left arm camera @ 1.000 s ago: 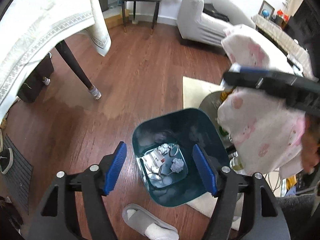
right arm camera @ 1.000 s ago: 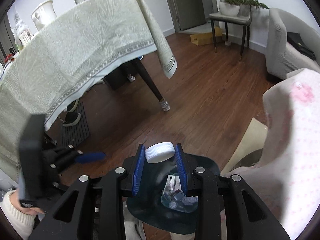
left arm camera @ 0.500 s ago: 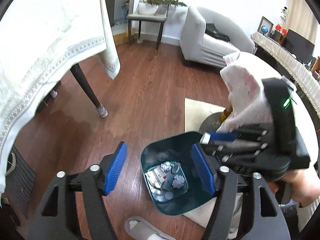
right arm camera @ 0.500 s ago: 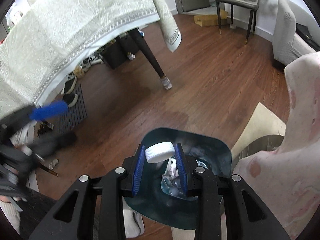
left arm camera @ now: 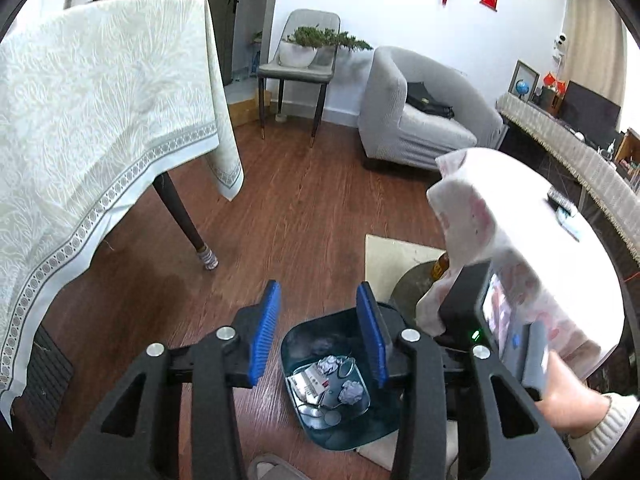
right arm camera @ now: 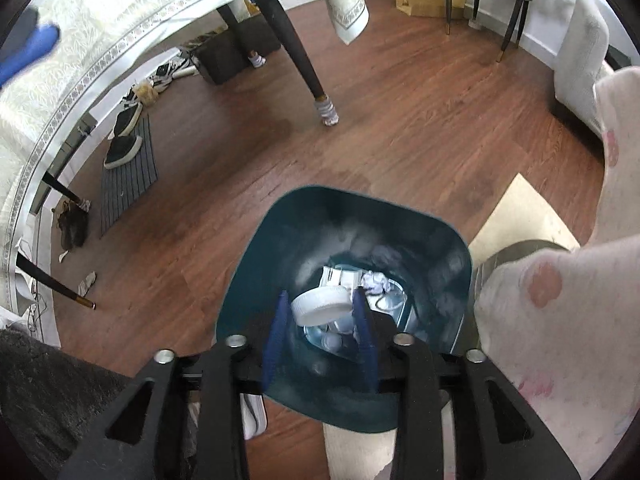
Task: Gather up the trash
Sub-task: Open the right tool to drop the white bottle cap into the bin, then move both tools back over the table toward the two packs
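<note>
A dark teal trash bin [right arm camera: 304,240] stands on the wood floor, with crumpled paper [left arm camera: 352,392], a small box and other scraps inside; it also shows in the left wrist view [left arm camera: 308,332]. My right gripper [right arm camera: 320,312] is over the bin's mouth. A white plastic cap [right arm camera: 320,306] sits tilted between its blue pads, touching the right pad with a gap at the left one. My left gripper [left arm camera: 318,320] is open and empty, above the bin's left rim.
A table with a pale green cloth [left arm camera: 100,128] and dark legs [right arm camera: 296,52] stands to the left. A pink-patterned cloth [right arm camera: 560,320] covers furniture at the right. A grey armchair [left arm camera: 420,120], a chair with a plant [left arm camera: 300,64], a beige mat [right arm camera: 520,216], shoes [right arm camera: 124,144].
My right gripper has lowered over the bin and its jaws have widened, the cap tilting loose. My left gripper has lifted back and narrowed its opening.
</note>
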Demonstrator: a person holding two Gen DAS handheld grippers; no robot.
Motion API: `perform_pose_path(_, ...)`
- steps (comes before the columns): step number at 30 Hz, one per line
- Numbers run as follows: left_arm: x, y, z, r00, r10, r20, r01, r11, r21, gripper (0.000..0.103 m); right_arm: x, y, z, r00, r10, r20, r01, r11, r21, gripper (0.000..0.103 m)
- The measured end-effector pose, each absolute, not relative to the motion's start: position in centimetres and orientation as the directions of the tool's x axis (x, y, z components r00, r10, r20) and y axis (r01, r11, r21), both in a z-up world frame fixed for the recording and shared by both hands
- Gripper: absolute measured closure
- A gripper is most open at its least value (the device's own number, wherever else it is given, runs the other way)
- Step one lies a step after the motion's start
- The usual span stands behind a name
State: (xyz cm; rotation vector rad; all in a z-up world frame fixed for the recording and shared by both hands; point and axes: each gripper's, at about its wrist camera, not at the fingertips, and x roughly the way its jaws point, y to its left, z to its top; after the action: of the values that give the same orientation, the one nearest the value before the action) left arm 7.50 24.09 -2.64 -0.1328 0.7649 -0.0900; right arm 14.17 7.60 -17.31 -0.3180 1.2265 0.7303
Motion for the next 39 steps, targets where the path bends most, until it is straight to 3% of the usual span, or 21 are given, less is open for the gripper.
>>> perform_pose_path(11,7.5,23.5,-0.2,0.756,-0.114,-0.645,0.015,0.988,-0.156,0.062,12.8,5.8,-14.9,0.171,0.374,-0.912,-0.688,0.708,0.161,0.059)
perform_pose_path(27,9.2,17.8,2.5,0.788,-0.134,-0.601,0.059,0.988,-0.144,0.056,10.9,0.6,-5.4,0.315,0.555,-0.770,-0.723,0.666,0.184,0.060)
perform_pose_path(39,11.8,10.9,2.9,0.775,-0.199,-0.600,0.154,0.980,-0.125,0.048,12.7,-8.3,-1.6,0.492,0.510,-0.706,-0.605,0.783,0.144,0.060)
